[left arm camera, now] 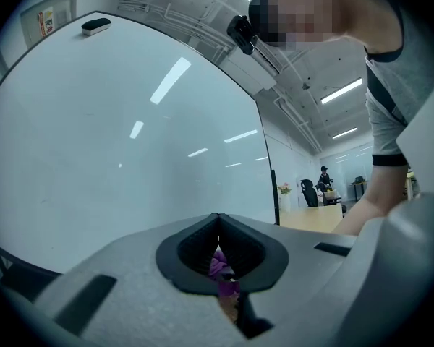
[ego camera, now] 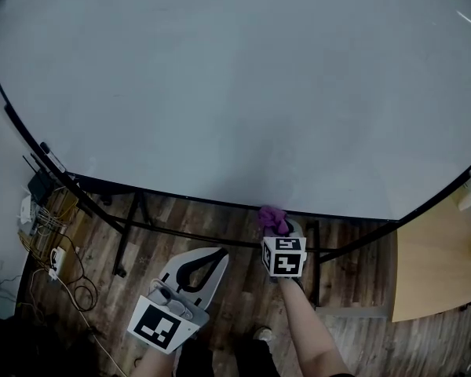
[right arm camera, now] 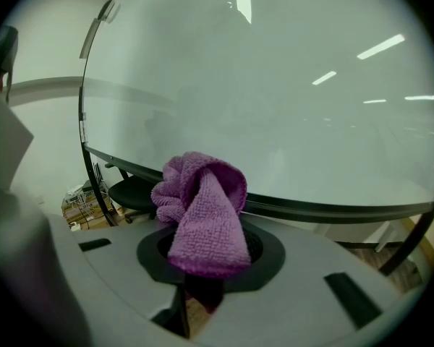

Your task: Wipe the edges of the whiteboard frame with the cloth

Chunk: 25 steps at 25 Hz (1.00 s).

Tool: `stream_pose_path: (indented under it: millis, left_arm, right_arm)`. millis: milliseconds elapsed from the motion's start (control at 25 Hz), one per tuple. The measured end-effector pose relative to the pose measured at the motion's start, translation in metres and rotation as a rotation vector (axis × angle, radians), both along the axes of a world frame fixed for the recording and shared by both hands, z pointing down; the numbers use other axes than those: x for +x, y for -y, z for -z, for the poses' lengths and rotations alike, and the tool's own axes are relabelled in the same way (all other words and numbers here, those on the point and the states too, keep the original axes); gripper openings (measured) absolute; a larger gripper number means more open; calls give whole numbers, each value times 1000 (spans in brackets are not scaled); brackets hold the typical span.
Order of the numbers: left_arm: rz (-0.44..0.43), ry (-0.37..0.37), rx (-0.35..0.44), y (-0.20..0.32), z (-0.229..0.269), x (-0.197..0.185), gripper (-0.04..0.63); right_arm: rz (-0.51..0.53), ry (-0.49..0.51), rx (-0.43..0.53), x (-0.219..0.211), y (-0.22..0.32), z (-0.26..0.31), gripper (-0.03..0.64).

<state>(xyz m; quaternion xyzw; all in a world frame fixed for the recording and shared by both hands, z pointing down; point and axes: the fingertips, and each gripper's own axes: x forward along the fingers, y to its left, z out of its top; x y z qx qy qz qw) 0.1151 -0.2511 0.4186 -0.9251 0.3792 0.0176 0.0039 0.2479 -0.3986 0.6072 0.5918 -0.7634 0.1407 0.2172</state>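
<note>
Purple cloth (right arm camera: 202,215) clamped in right tool (right arm camera: 208,248), tips buried under it, held near whiteboard frame (right arm camera: 325,210), left tool (left arm camera: 218,230) pinched closed

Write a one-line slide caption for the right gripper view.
Right gripper clamps a purple cloth close to the whiteboard frame's black lower edge.

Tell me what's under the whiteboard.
Wood floor, black stand bars and a cable pile. The cloth, in the right hand-held gripper, hides a bit of frame.
</note>
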Motion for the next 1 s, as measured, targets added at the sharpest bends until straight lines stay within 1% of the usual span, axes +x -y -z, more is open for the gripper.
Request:
stream_pose_path:
  millis: [280, 600, 1000]
  left_arm:
    - [17, -4, 1, -7, -2, 34, 17]
    - [0, 3, 1, -10, -8, 74, 17]
    - [-46, 15, 3, -11, -10, 129, 17]
  right_arm:
    - [-10, -2, -2, 41, -5, 0, 74]
    - [-27, -3, 5, 85, -9, -2, 74]
    - [-66, 8, 12, 145, -15, -2, 74]
